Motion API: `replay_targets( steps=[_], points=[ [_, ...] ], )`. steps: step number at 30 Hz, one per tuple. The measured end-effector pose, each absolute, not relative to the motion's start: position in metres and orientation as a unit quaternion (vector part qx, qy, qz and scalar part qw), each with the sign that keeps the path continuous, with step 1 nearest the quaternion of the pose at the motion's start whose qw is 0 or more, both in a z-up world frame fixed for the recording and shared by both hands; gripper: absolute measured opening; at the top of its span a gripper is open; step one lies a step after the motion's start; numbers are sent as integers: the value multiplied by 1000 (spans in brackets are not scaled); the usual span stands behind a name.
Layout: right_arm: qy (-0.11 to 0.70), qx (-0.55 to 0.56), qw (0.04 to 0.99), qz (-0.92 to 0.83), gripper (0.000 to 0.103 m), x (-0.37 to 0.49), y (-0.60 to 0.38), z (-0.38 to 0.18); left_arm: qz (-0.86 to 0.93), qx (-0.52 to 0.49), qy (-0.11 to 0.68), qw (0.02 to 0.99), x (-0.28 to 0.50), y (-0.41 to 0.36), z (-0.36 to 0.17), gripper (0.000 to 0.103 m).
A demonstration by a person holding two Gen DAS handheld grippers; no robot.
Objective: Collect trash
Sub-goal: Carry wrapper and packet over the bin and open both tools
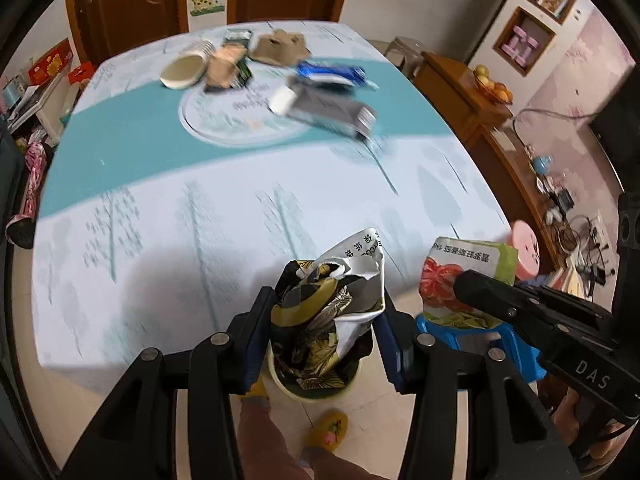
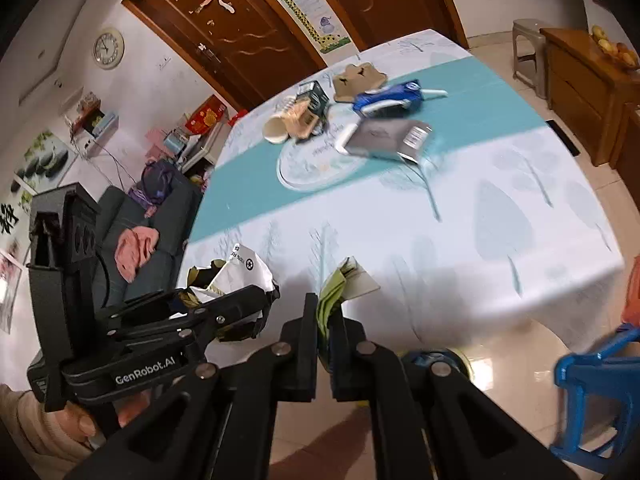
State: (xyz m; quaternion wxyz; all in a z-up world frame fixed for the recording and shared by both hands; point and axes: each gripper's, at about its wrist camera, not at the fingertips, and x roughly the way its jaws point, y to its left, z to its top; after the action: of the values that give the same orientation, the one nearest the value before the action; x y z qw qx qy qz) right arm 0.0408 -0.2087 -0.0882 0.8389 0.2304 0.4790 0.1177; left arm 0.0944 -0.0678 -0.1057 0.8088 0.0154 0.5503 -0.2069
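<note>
Left tongs [image 1: 326,320] grip a crumpled bag [image 1: 340,300] above the bin [image 1: 316,388]; right tongs [image 2: 325,320] pinch a green packet [image 2: 334,292]. Centre each over the bin before releasing.

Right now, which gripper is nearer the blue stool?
Right. The right gripper, shut on a green packet, is above the blue stool; the left gripper, holding a crumpled bag, sits farther left.

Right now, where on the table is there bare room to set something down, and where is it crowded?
The near half of the table is bare cloth, from the teal stripe to the front edge. The litter crowds the far middle: paper cup, brown cardboard, blue wrapper, grey packet. The table's far right corner is also clear.
</note>
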Motion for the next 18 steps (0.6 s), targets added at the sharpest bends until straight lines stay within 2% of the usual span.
replay_targets(
  steps=[7,18],
  points=[
    [498,221,832,102,4,-14,-220,-115,-214,37,582,784,42,-92,-135,47],
    [525,261,809,54,4,-45,-224,-185,-233,88,608,754,22,-109,-191,47]
  ],
)
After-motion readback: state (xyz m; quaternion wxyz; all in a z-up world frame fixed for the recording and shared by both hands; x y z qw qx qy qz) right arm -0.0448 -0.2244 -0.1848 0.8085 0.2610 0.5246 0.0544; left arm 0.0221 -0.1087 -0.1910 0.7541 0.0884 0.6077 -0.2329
